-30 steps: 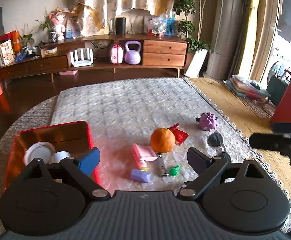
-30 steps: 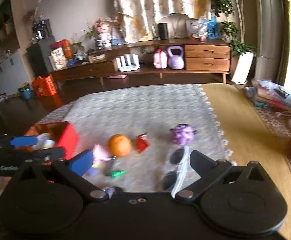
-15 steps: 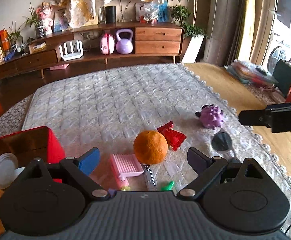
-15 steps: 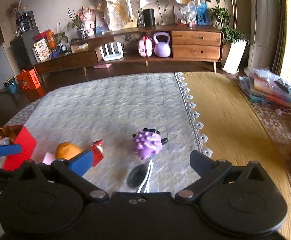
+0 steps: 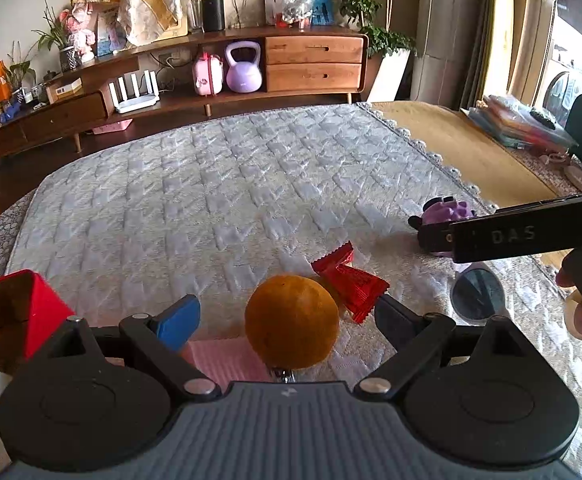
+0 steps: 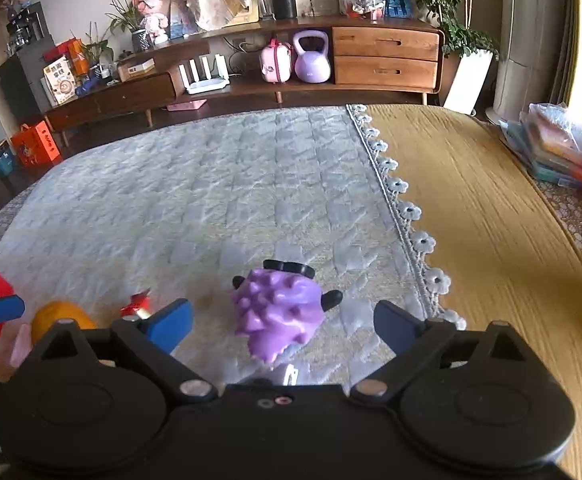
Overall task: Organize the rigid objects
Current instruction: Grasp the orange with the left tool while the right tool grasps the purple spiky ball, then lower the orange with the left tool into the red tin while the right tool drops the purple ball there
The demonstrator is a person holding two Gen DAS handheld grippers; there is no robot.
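The left gripper [image 5: 287, 322] stands wide open with the orange [image 5: 291, 322] lying between its fingers, neither pad touching the fruit. Just under the orange's near side lies a pink ridged item [image 5: 227, 360], and a red box [image 5: 15, 312] sits at the left edge. Beyond the orange rest red snack packets [image 5: 349, 280], touching its far side. The right gripper [image 6: 283, 322] has its jaws closing around the purple spiky toy [image 6: 279, 312], which sits between the fingers with gaps on both sides, not yet pinched. Sunglasses [image 5: 477, 294] lie near that toy. All rest on the quilted grey cloth [image 6: 211, 200] covering the wooden table [image 6: 471, 208]. Far back stands a low sideboard [image 5: 315, 64].
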